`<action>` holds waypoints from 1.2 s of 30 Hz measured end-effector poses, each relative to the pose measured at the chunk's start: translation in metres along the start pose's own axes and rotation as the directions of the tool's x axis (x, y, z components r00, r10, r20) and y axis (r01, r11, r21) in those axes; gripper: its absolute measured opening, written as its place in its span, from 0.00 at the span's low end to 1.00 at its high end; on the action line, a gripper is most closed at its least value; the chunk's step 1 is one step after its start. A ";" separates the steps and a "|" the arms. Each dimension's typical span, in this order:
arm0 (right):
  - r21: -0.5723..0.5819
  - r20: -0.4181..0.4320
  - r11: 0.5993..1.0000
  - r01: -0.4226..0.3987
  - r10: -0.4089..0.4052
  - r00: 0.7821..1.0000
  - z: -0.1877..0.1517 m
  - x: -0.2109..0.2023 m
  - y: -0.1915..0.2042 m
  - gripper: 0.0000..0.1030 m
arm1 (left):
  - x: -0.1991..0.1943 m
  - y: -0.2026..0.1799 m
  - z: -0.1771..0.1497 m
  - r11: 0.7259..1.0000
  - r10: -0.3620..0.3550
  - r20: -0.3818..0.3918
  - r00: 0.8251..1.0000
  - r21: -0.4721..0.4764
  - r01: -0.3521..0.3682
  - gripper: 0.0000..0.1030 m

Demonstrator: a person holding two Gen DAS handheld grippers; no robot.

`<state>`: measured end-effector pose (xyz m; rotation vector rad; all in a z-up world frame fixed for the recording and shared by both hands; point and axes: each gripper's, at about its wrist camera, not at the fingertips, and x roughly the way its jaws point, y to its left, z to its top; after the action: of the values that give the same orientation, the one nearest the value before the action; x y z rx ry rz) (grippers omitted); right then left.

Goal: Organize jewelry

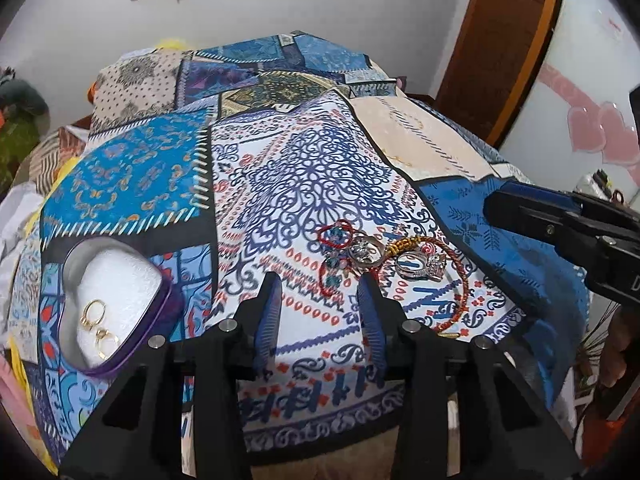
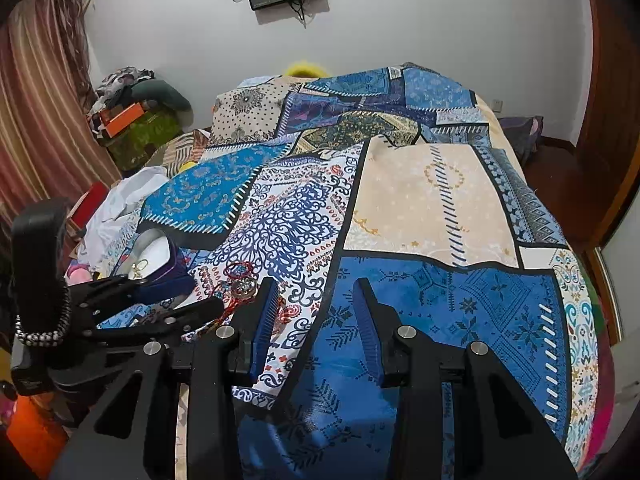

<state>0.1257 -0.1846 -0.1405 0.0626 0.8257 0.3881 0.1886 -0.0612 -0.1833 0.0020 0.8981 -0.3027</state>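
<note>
A heart-shaped tin [image 1: 76, 256] with a purple rim lies at the left on the patchwork cloth. On its white foam are gold hoop earrings [image 1: 95, 314]. To its right lies a small heap: a red cord bracelet with blue beads [image 1: 332, 240], two silver rings [image 1: 364, 250], and a red-and-gold braided bangle [image 1: 460, 280]. My left gripper [image 1: 320, 280] hangs open just short of the heap, nothing pressed between its pads. My right gripper [image 2: 316, 282] is open and empty over a blue patch, right of the heap [image 2: 240, 280] and the tin [image 2: 156, 256].
The cloth covers a bed [image 2: 432, 200] that drops away at the near and right edges. Piled clothes and boxes [image 2: 132, 120] stand at the far left by a curtain. One of the right gripper's fingers [image 1: 520, 212] reaches in from the right, close to the bangle.
</note>
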 end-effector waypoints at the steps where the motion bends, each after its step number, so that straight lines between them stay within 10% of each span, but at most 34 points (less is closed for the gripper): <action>1: 0.000 -0.003 1.000 -0.003 0.003 1.000 -0.001 0.001 -0.001 0.34 | 0.001 -0.001 0.000 1.000 -0.003 0.005 1.000 0.007 0.003 0.36; 8: -0.002 -0.024 1.000 -0.017 0.017 1.000 -0.002 0.009 0.000 0.34 | 0.007 0.005 0.002 0.999 -0.028 0.016 0.999 -0.020 0.029 0.07; 36: -0.240 -0.143 0.970 -0.039 0.004 0.990 0.000 0.062 0.075 0.34 | -0.023 0.061 -0.018 0.987 -0.064 0.056 0.996 -0.144 0.071 0.07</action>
<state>0.1407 -0.0924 -0.1688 -0.1857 0.9125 0.5161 0.1766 0.0054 -0.1843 -0.1713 0.8692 -0.2984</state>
